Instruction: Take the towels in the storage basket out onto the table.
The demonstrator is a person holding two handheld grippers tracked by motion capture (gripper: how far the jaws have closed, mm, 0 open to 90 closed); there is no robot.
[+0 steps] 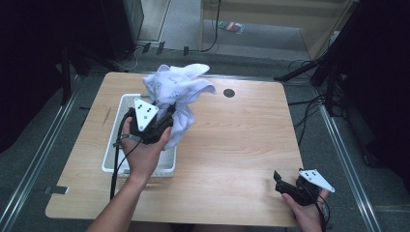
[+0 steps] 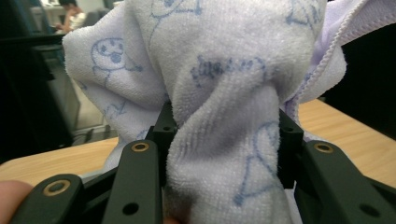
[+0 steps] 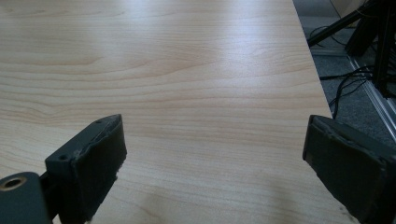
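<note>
One towel (image 1: 176, 92) is getting lifted from the white basket (image 1: 116, 162); left gripper (image 1: 162, 126) is clamping it, so I'd be raising it clear first. Right gripper (image 1: 286, 185) is sitting wide apart.

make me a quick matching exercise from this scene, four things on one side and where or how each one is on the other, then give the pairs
Things:
1. towel
2. white basket
3. right gripper
4. dark round hole

Place or state:
A. in the tabletop near the far edge
B. jaws open, nothing between them, low over the near right corner of the table
C. bunched and pinched in the left gripper
D. on the table's left side, under the left hand

Pairs: 1-C, 2-D, 3-B, 4-A
</note>
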